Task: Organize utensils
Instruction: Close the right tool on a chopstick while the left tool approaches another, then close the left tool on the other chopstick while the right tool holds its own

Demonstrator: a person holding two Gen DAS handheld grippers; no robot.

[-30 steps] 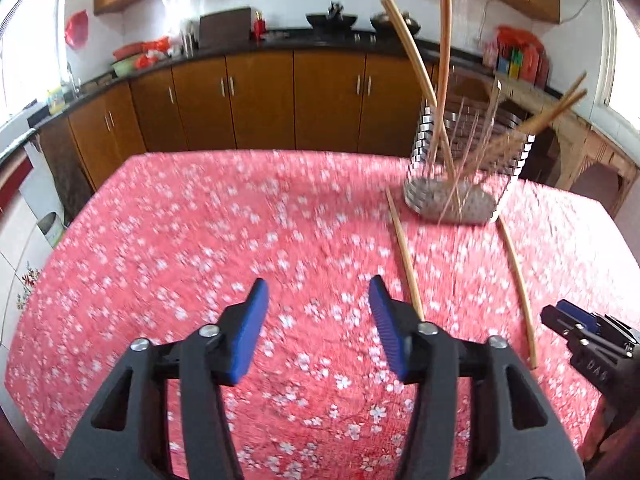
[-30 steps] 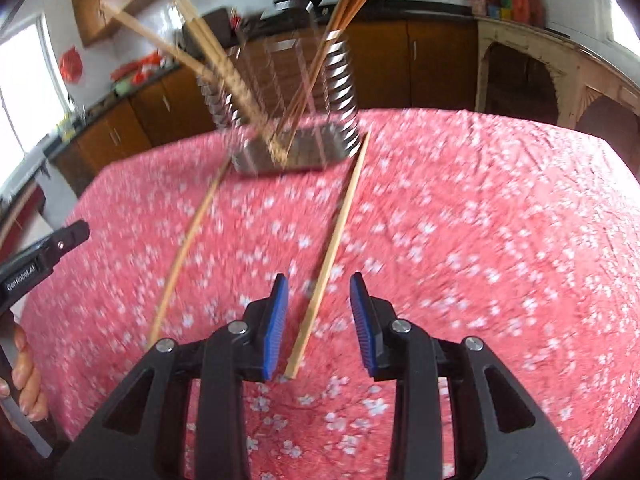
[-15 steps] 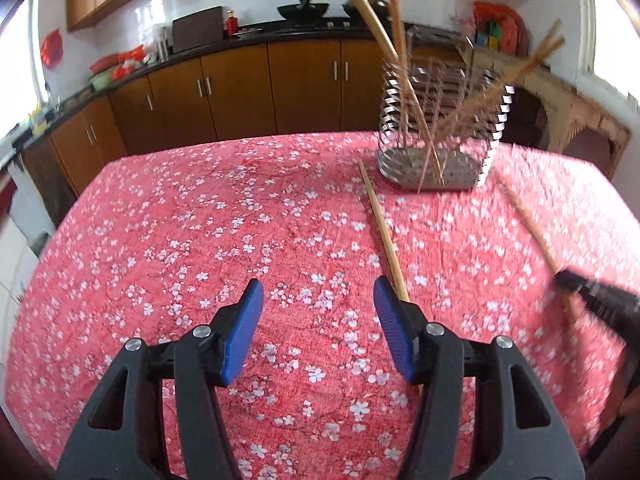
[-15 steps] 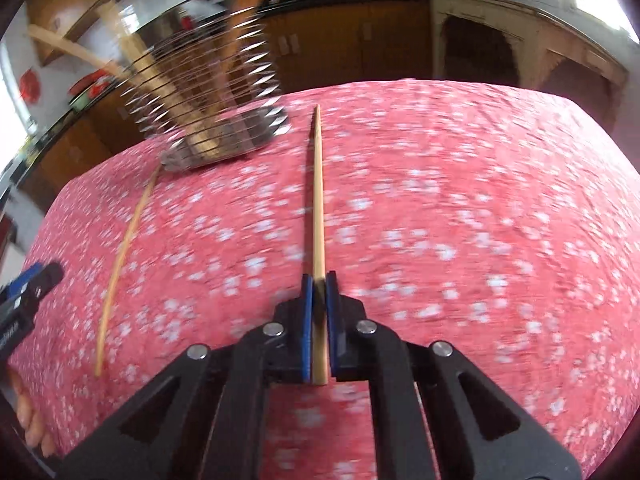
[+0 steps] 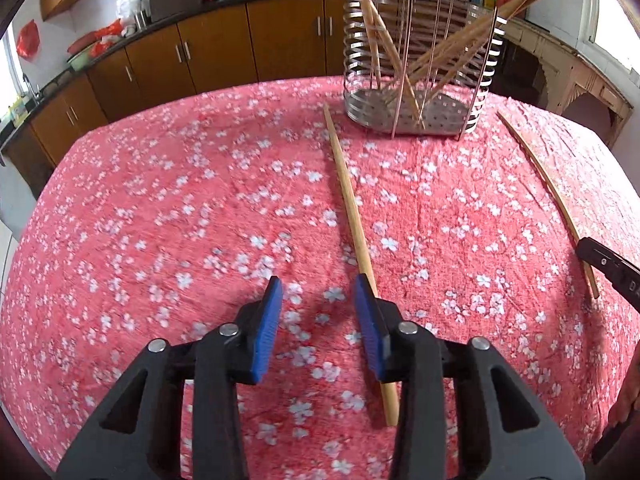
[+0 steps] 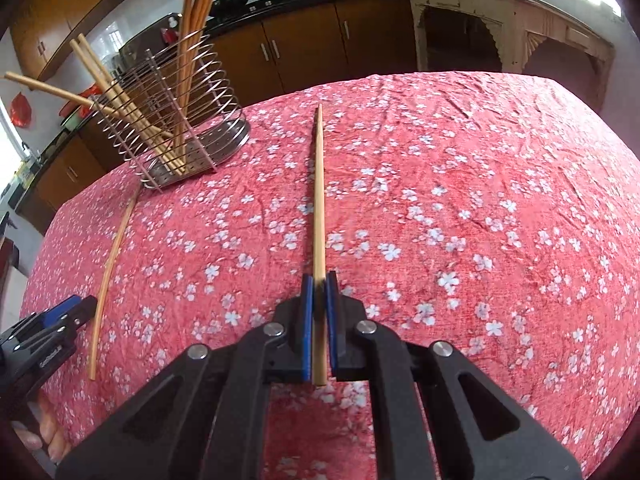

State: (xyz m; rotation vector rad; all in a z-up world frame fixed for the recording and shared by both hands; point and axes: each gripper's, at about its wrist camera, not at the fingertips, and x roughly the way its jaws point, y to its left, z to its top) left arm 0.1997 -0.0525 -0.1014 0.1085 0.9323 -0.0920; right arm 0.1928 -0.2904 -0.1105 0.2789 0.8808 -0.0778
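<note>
Two chopsticks lie loose on the red flowered cloth [image 5: 200, 200], both in front of the wire holder [image 5: 416, 64]. My right gripper [image 6: 319, 280] is clamped on the near end of one chopstick [image 6: 319, 200]; its shaft runs straight ahead over the cloth, tip just right of the holder. The other chopstick [image 5: 352, 216] lies under my left gripper [image 5: 318, 292], passing beneath the right blue pad [image 5: 370, 332], not between the pads. Left jaws are closing, nothing between them but cloth. More chopsticks [image 5: 384, 36] stand tilted inside the holder. Brown cabinets [image 5: 216, 48] run behind the table.
</note>
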